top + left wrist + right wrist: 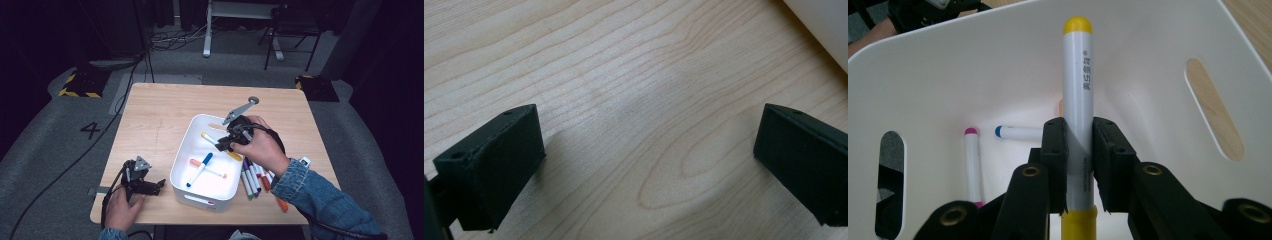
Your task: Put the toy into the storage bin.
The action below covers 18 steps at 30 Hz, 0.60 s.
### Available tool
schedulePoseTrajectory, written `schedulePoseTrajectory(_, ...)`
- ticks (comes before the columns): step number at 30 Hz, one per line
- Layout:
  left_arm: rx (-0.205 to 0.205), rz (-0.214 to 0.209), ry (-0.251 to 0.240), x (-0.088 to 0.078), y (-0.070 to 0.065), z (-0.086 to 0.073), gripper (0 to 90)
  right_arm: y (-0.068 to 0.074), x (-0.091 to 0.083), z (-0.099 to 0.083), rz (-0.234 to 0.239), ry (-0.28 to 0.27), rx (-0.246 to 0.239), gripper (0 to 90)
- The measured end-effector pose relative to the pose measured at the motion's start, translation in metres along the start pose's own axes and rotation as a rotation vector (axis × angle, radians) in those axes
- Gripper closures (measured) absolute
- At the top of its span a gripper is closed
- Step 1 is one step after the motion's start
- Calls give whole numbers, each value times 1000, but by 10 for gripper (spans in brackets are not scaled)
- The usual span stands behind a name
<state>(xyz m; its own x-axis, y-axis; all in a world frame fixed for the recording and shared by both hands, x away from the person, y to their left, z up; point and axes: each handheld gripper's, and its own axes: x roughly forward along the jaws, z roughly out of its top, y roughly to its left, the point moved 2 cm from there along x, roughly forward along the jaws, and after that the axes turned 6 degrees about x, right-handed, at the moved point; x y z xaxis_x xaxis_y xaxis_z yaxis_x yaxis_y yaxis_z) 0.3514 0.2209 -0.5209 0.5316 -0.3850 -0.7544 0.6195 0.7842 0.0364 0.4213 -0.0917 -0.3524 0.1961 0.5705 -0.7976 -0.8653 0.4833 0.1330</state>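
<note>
Between right tool's jaws, yellow marker.

The left gripper hangs close over the bare wooden table, jaws wide apart with nothing between them; a white bin's edge shows far right.

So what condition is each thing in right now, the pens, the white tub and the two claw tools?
Right gripper: shut on the yellow marker, over the tub.
Yellow marker: capped, clamped mid-barrel.
White tub: upright, open-topped, with markers inside.
Blue marker: capped, lying in the tub.
Pink marker: capped, lying in the tub.
Loose markers: lying on the table beside the tub.
Left gripper: open, nothing between its jaws, over bare table.
</note>
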Motion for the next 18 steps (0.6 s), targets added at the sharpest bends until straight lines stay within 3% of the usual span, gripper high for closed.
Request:
schedulePoseTrajectory(8, 1, -1, 1, 0, 0, 0, 0, 3, 15, -5, 1, 32, -53, 770)
schedulePoseTrajectory(11, 0, -1, 0, 0, 0, 0, 0, 6, 20, -7, -2, 67, -45, 770)
schedulePoseTrajectory(18, 0, 0, 0, 0, 0, 0, 0, 11, 34, -11, 1, 114, -87, 769)
